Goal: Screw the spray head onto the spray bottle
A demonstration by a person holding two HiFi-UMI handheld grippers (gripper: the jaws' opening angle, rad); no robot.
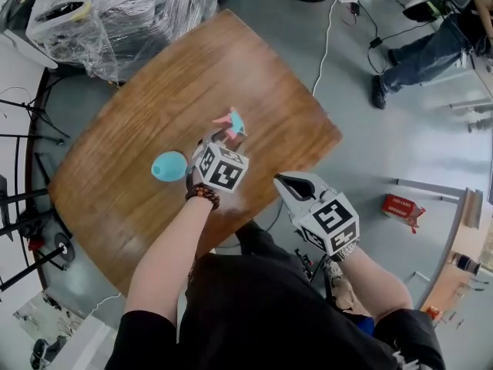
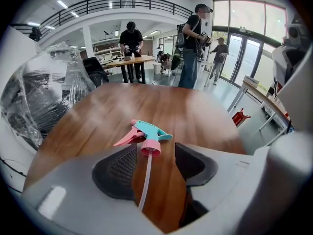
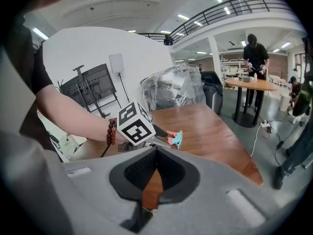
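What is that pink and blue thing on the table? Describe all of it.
It is a plastic spray head: teal top and nozzle, pink trigger, pink screw collar, and a thin clear tube trailing from the collar. It lies on its side on the brown wooden table, screwed onto nothing. The left gripper has its jaws apart on either side of the tube, not pinching it.

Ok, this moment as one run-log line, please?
left gripper: open, straddling tube of spray head | right gripper: shut, empty | spray bottle: on table, head off
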